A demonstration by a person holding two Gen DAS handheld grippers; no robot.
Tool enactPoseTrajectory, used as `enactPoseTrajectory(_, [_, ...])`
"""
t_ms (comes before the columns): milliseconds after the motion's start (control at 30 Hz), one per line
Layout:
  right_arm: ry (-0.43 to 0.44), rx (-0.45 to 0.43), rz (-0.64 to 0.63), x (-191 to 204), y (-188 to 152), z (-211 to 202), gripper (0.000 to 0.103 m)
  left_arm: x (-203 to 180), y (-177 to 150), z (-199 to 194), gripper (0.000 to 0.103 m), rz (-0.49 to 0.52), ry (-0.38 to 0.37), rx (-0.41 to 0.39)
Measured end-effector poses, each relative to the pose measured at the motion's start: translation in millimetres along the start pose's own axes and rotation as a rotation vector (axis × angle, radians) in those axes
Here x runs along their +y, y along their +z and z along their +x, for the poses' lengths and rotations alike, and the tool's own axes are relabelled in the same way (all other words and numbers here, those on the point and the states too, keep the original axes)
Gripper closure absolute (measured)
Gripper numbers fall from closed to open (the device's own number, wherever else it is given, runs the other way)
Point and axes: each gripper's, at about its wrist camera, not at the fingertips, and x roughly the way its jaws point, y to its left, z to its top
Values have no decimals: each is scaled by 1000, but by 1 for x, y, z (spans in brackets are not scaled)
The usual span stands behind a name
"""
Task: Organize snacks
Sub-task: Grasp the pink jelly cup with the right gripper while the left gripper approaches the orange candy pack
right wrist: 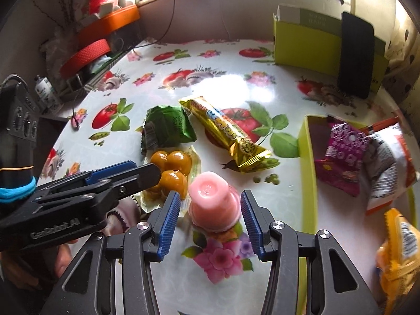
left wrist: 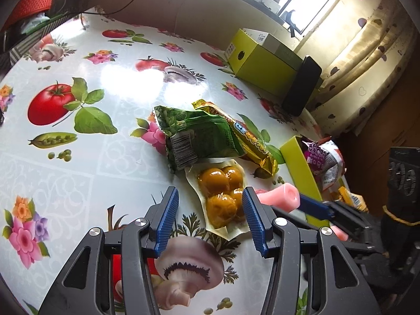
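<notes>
A clear pack of orange-yellow balls (left wrist: 221,197) (right wrist: 172,168) lies on the patterned table, with a green packet (left wrist: 194,136) (right wrist: 166,127) and a gold snack bar (left wrist: 252,141) (right wrist: 225,134) behind it. My left gripper (left wrist: 210,220) is open, its jaws on either side of the ball pack's near end. A pink jelly cup (right wrist: 214,202) (left wrist: 282,197) stands upside down on the table. My right gripper (right wrist: 211,221) is open with the cup between its jaws, a gap showing on each side. The left gripper's fingers (right wrist: 126,176) reach in from the left in the right wrist view.
A lime-green tray (right wrist: 305,162) (left wrist: 296,168) on the right holds a purple packet (right wrist: 344,152), a white packet and an orange packet (right wrist: 396,249). A lime box (left wrist: 265,65) (right wrist: 302,42) with a black phone (right wrist: 355,55) leaning on it stands at the back. Clutter lines the far left edge.
</notes>
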Motion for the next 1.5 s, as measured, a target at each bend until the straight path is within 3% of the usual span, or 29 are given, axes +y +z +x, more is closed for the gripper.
enactPoseTrajectory(100, [-11, 5, 10, 0, 2, 4, 72, 1, 2, 2, 51, -8, -24, 5])
enactPoseTrajectory(367, [-12, 19, -9, 1, 2, 3, 73, -7, 5, 11, 50, 16, -56, 25])
enactPoseTrajectory(767, [-42, 14, 27, -16, -3, -10, 73, -24, 7, 20, 49, 102, -28, 48])
enactPoseTrajectory(1067, [13, 35, -30, -1, -5, -4, 73, -16, 8, 20, 48, 47, -130, 70])
enactPoseTrajectory(1267, [20, 34, -19, -3, -6, -4, 73, -27, 4, 21, 48, 116, -81, 68])
enactPoseTrajectory(1367, [13, 33, -16, -5, -7, -5, 73, -31, 3, 21, 60, 142, -28, 61])
enactPoseTrajectory(1433, [13, 33, -10, -8, -7, -6, 73, -27, 2, 20, 63, 113, -52, 62])
enactPoseTrajectory(1500, [7, 33, -13, -8, -8, -7, 73, -23, 2, 17, 73, 90, -62, 52])
